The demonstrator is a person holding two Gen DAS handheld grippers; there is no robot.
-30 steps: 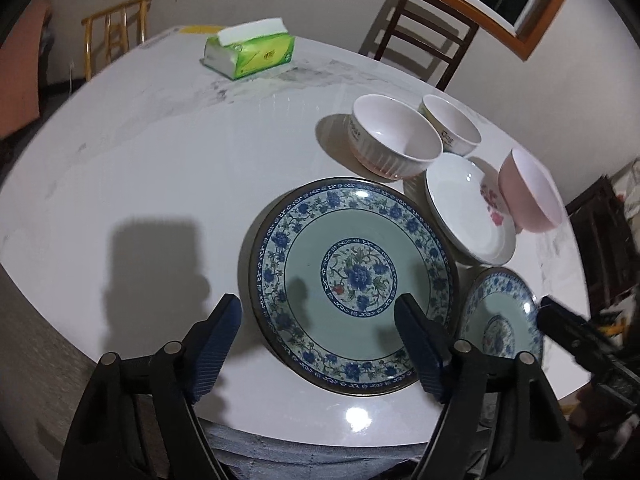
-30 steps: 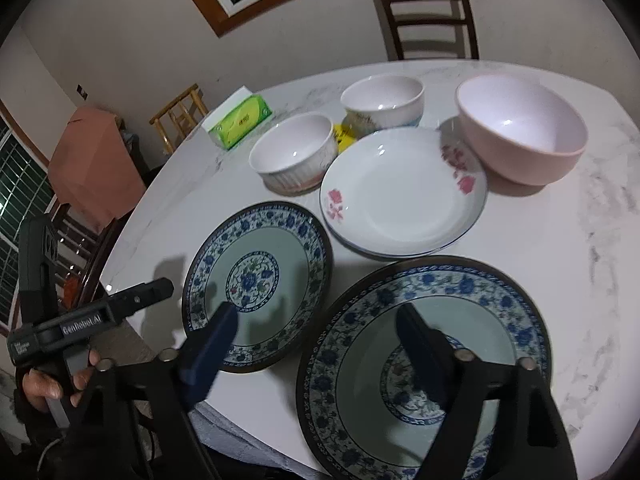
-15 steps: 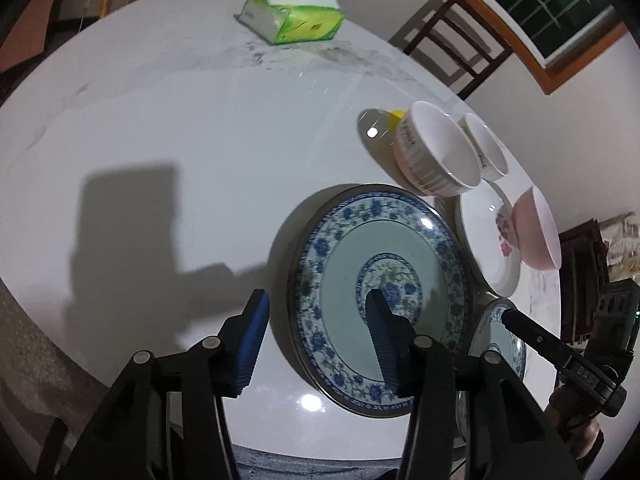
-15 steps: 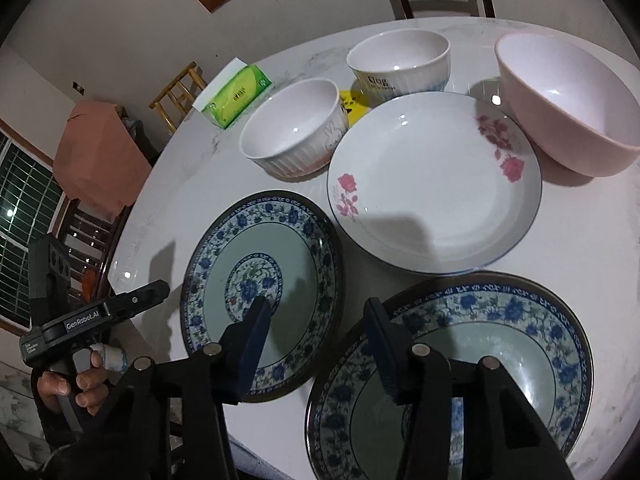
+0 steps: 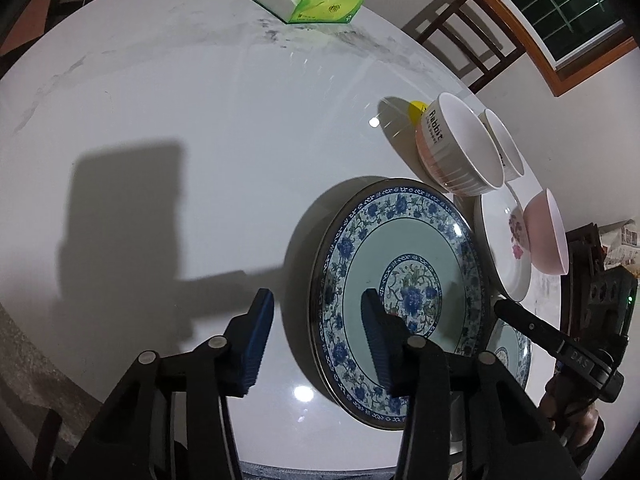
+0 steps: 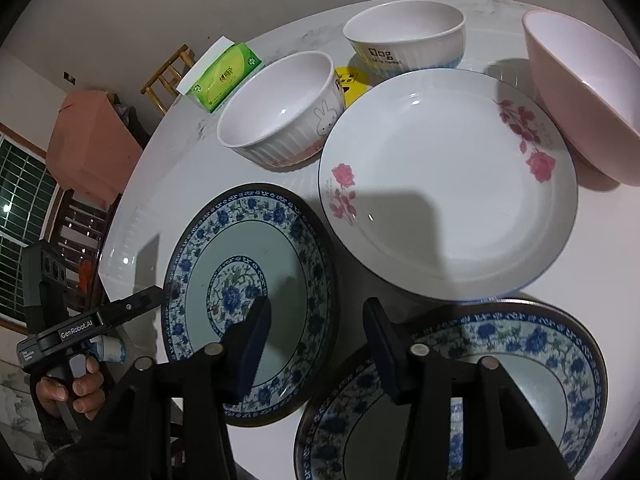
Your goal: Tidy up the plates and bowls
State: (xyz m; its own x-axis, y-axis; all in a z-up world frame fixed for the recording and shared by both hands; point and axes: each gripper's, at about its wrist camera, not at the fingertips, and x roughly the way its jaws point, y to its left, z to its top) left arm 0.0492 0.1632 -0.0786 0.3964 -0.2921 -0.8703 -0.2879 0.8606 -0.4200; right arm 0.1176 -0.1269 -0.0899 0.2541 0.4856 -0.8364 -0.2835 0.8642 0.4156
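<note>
On a round white marble table (image 5: pixel 200 140), two blue-and-white floral ceramic plates (image 6: pixel 256 292) lie flat. The left gripper (image 5: pixel 316 340) and right gripper (image 6: pixel 316 344) straddle plate rims, jaws closing, nothing held. Glazed rims could slip and chip neighbouring dishes.

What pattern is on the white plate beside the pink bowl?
Pink roses on the white plate, clearest in the right wrist view.

White wall (image 5: pixel 592 128), barred window (image 5: pixel 560 4) — dark chair (image 5: pixel 460 40), marble table (image 5: pixel 200 120)
</note>
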